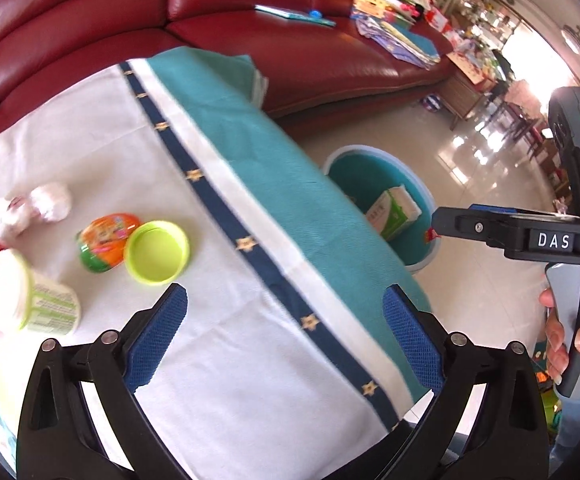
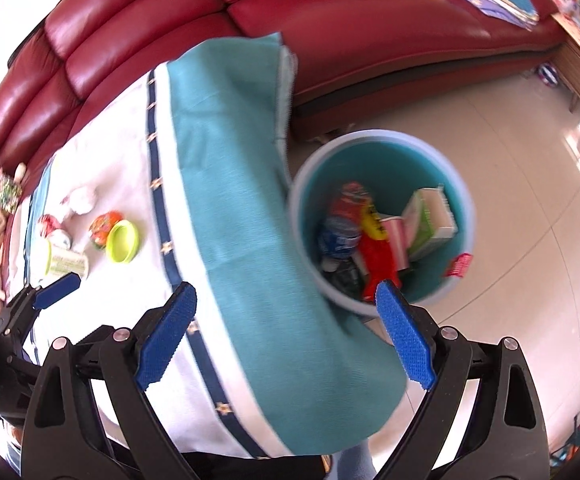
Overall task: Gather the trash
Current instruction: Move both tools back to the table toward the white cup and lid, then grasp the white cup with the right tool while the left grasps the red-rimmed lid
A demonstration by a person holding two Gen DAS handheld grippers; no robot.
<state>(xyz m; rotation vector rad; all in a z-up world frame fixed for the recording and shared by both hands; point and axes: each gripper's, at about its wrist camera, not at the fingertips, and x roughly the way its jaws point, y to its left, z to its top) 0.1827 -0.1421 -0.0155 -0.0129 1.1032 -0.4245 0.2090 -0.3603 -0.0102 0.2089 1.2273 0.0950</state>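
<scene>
Trash on the table (image 1: 102,128), the green lid (image 1: 157,252) at ten o'clock, wants the empty, spread-jawed left gripper (image 1: 286,332) centred first.

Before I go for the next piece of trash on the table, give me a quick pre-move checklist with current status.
1. Left gripper open and empty: ok.
2. Right gripper open and empty: ok.
3. Trash left on the table: green lid, orange wrapper, white cup, crumpled tissues: ok.
4. Bin has room above its contents: ok.
5. Lid overlaps the wrapper in both views, whether touching: cannot tell.
</scene>
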